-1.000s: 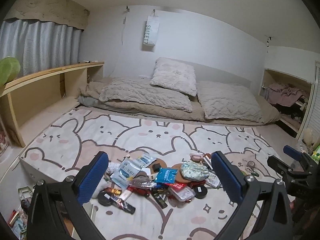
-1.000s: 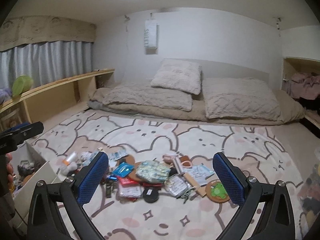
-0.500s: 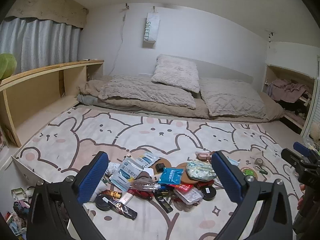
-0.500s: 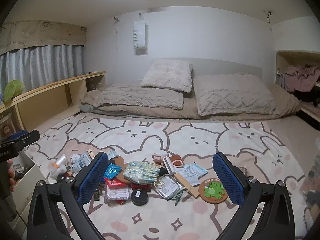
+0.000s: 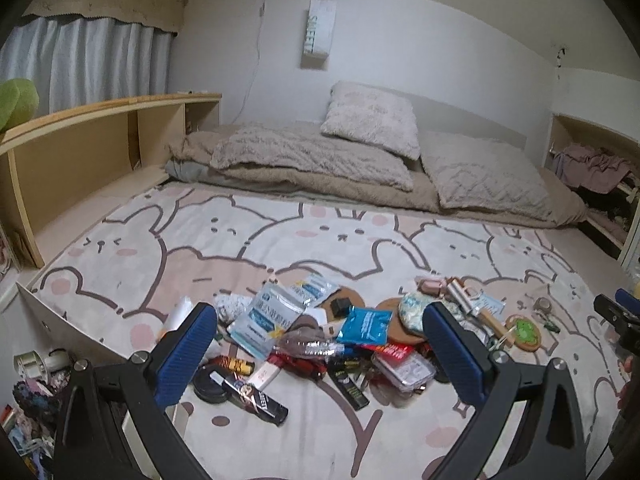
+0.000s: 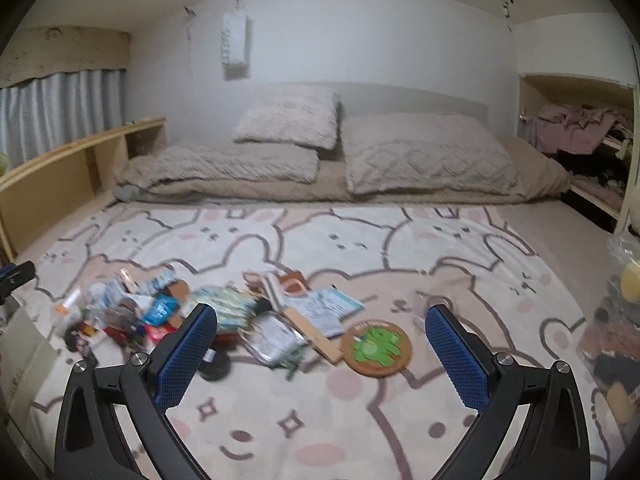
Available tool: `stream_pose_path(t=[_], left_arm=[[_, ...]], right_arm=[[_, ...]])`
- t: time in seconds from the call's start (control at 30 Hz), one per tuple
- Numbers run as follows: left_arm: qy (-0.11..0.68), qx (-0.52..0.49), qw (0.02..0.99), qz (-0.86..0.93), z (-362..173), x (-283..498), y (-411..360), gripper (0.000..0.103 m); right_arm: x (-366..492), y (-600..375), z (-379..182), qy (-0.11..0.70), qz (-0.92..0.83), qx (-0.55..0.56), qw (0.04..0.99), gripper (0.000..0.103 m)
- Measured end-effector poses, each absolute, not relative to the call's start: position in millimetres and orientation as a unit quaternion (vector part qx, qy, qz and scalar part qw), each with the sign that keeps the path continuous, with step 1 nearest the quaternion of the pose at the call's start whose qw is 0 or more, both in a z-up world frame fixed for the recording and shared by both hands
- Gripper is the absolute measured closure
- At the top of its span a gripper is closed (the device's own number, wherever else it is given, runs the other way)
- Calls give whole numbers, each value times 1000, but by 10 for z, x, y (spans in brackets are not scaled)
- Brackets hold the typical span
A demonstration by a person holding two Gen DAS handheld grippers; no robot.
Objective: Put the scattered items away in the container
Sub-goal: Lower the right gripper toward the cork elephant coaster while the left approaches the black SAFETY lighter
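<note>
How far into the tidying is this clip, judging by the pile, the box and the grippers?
Barely started. Done: the white box already holds some things. In hand: nothing; the left gripper and right gripper both hang open above the rug. Left: the whole pile, including the blue packet and green coaster.

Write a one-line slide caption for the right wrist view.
Open right gripper hovers above a bunny-print rug, facing scattered items and a green coaster.
</note>
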State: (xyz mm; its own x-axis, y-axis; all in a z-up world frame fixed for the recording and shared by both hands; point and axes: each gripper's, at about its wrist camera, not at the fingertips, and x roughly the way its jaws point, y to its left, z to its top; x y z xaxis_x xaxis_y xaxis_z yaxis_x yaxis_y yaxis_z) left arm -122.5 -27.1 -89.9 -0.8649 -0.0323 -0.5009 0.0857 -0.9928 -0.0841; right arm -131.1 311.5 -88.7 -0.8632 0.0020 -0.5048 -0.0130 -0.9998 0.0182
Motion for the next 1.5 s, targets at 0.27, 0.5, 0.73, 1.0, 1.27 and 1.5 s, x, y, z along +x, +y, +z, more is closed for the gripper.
stream_pose_path(t=[0.27, 0.5, 0.73, 1.0, 1.27, 1.5], left_arm=[[38, 294, 63, -953, -1220, -1293, -232, 0], [35, 328, 75, -941, -1460, -1319, -232, 0], [44, 352, 75, -932, -1612, -1335, -245, 0], [38, 386, 85, -918, -1875, -1404, -235, 0], [70, 423, 104, -898, -2140, -1525, -301, 0], [105, 446, 122, -880, -2359, -1654, -392, 0]], right_arm=[[-1415, 3434, -1255, 20, 950, -309, 42, 0], [-1497, 3745, -1581, 37, 933, -349, 79, 0], [-1524, 4007, -1850, 64, 917, -381, 98, 0], [-1575, 4189, -2130, 66, 897, -418, 124, 0], [-1595, 4406, -2374, 105, 880, -443, 134, 0], [-1598, 4420, -2439, 106, 876, -450, 139, 0]])
